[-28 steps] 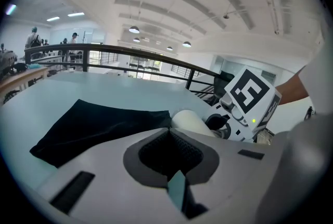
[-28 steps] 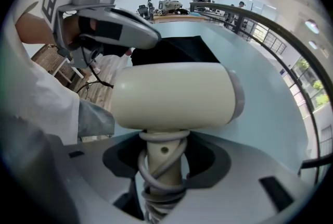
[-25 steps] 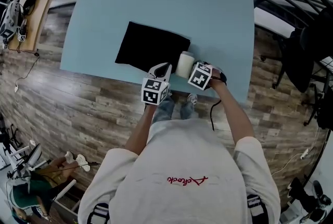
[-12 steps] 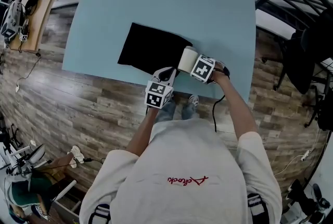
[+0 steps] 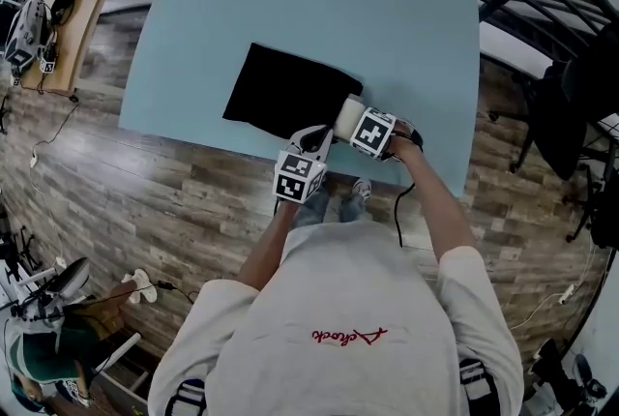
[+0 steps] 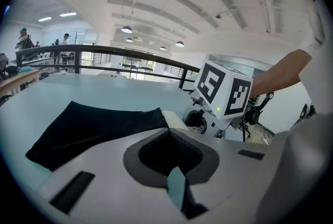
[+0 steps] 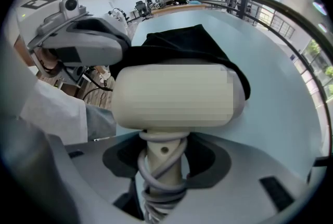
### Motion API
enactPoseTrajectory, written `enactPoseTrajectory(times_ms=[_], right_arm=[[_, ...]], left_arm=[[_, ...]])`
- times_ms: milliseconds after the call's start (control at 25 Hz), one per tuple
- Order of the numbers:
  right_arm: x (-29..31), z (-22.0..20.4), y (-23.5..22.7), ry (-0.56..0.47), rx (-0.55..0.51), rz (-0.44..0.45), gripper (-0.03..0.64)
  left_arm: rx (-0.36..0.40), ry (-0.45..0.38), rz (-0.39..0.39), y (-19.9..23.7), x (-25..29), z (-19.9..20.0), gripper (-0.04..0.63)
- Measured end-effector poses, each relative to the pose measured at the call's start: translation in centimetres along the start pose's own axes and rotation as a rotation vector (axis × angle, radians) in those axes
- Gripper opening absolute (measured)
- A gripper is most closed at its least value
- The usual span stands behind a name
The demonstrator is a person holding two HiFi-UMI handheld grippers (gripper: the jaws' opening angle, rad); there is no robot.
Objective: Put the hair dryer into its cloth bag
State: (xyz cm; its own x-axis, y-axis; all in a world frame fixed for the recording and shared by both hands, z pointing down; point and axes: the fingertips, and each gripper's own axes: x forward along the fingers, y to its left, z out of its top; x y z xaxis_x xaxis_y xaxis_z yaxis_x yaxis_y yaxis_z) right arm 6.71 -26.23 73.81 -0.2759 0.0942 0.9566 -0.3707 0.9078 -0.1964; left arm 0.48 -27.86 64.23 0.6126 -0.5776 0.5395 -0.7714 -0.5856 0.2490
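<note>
Black cloth bag (image 5: pixel 285 95) mouth pinched in left claw (image 6: pixel 169 139); right claw (image 7: pixel 161 168) grips hair dryer (image 5: pixel 346 114) near table (image 5: pixel 319 8) edge.

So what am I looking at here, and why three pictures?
There is no robot. A person stands at a blue table with hand-held tongs in each hand. The head view comes from a camera on the person's head, looking down. The other two come from cameras riding on each pair of tongs. A black bag lies on the table. The left tongs are shut on its edge. The right tongs grip a cream dryer by its cord-wrapped handle, with its head at the bag's mouth.
</note>
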Motion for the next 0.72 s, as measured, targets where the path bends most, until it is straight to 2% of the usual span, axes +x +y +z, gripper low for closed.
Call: enactPoseTrajectory(times_ms=[720], right_arm=[[1.4, 4.0, -1.2, 0.038, -0.067, 0.004, 0.229]], left_arm=[[-0.007, -0.026, -0.02, -1.0, -0.7, 0.7, 0.012]])
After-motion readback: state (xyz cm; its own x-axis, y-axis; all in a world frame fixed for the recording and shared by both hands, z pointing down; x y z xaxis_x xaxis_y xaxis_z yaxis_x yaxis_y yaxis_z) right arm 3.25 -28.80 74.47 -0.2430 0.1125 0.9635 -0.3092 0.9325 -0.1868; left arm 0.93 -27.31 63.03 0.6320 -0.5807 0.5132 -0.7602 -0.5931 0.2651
